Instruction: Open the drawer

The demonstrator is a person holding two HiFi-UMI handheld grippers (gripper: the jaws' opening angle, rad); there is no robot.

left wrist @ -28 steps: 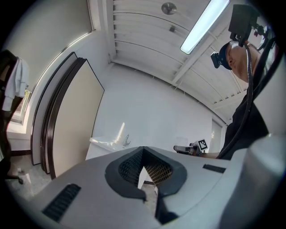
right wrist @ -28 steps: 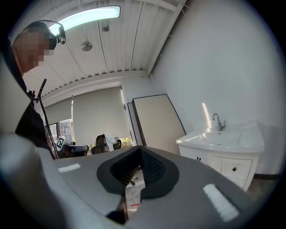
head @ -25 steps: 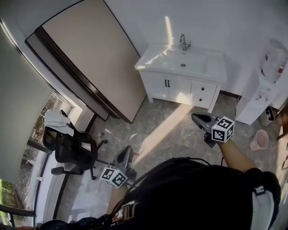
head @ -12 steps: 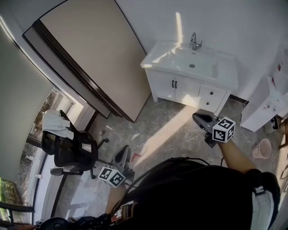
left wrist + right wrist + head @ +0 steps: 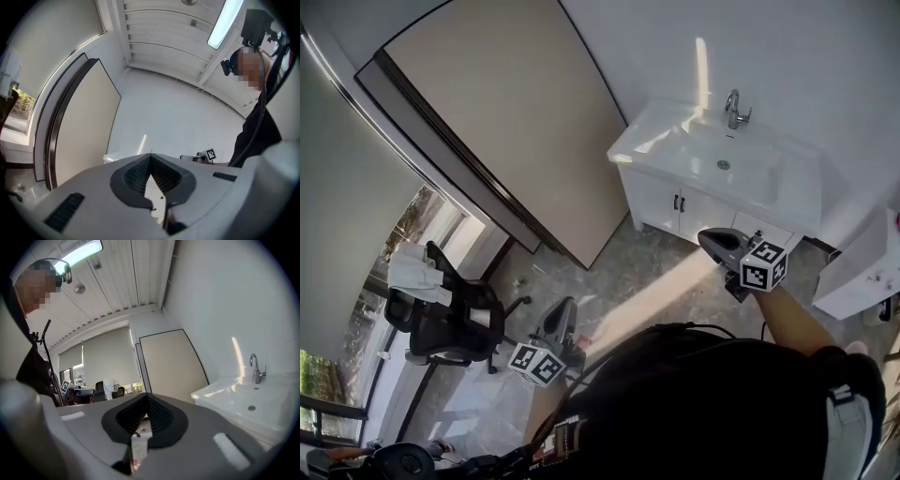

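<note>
The drawer [image 5: 766,229] sits closed at the right end of the white cabinet [image 5: 661,197] under the sink [image 5: 722,155]. It lies just past the tip of the right gripper [image 5: 712,240], which partly covers it in the head view, and there is no contact. Over the last second the cabinet has grown larger in the head view and drawn closer to the right jaws, so the person is closing in on it with both grippers carried along. The right jaws are clenched together with nothing between them. The left gripper [image 5: 562,309] is low and well back from the cabinet, its jaws likewise pressed together and empty. A chair [image 5: 441,309] stands off to the left of the left jaws. Judgement: this is the approach stage only. The drawer is untouched, its knob cannot be made out, and the right jaws would need to part before taking hold.
</note>
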